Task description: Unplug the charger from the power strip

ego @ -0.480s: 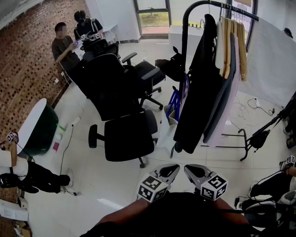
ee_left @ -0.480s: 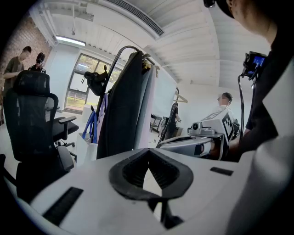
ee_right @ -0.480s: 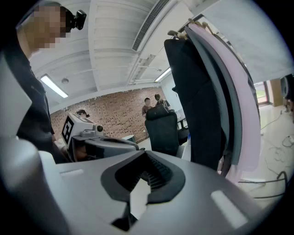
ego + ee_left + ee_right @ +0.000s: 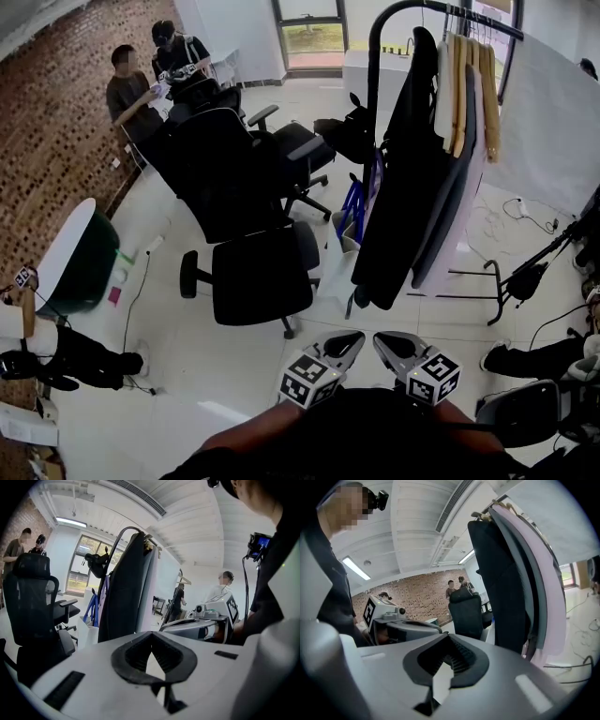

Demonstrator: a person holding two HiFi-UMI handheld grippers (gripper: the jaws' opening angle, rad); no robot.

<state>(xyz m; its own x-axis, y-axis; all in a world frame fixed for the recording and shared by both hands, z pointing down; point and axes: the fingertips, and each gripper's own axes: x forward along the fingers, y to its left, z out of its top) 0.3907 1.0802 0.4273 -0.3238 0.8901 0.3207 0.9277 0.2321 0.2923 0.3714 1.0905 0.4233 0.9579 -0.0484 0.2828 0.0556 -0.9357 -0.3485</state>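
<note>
Claw on left (image 4: 352, 338) closed, empty; claw on right (image 4: 383, 340) likewise, just beside it

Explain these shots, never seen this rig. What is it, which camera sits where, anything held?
No robot here: a person carries a hand-held gripper in each hand. The head view looks down from the person's head, showing the left gripper and right gripper side by side, each bearing a marker cube. The other two pictures come from cameras riding on each gripper, looking along its fingers. Both sets of fingers are closed together with nothing between them. Ahead on the tiled floor stand black office chairs and a clothes rack of dark garments. I cannot pick out a charger or power strip.
</note>
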